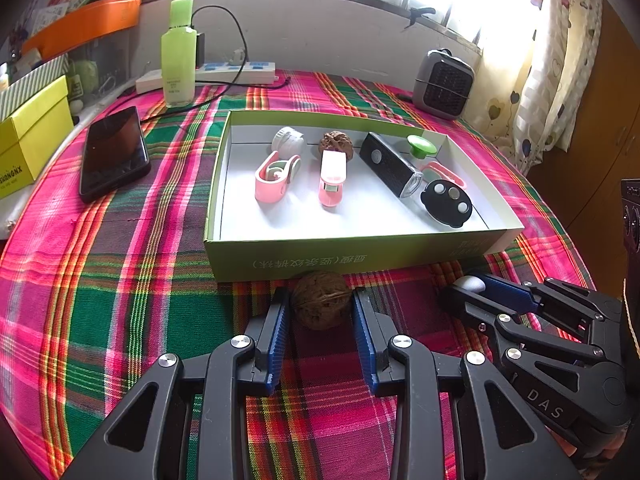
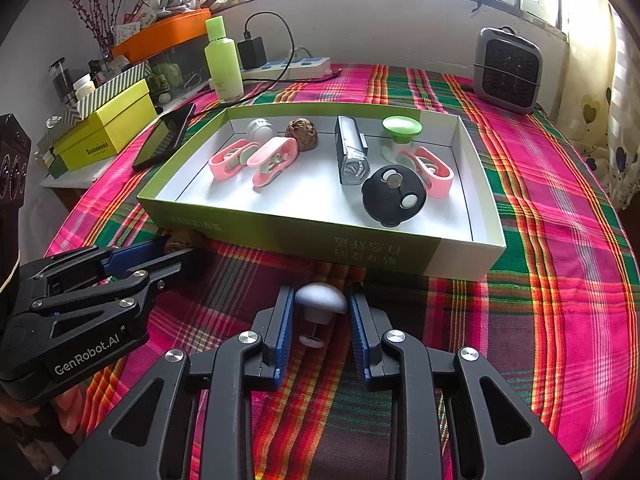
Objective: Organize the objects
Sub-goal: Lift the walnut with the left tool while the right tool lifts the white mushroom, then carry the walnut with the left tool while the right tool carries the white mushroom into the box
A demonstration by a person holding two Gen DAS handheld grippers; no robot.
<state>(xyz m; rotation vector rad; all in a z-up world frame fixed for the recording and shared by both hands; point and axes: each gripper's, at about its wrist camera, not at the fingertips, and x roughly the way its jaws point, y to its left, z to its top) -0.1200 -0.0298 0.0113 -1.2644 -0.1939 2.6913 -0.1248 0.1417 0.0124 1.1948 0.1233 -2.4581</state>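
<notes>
A green-walled box [image 1: 352, 258] with a white floor holds several small items: pink clips, a walnut, a black light, a green knob, a black disc. My left gripper [image 1: 321, 300] straddles a brown walnut [image 1: 320, 300] on the plaid cloth just before the box; its pads look closed against the walnut's sides. My right gripper [image 2: 321, 300] straddles a white mushroom-shaped knob [image 2: 320, 300] in front of the box [image 2: 372, 246], its pads touching the cap. The left gripper also shows in the right wrist view [image 2: 176, 248].
A black phone [image 1: 114, 152], a green bottle [image 1: 178, 56], a power strip [image 1: 236, 72] and a yellow box [image 1: 28, 140] stand at the left and back. A grey heater [image 1: 442, 82] stands at the back right. The table edge curves at the left.
</notes>
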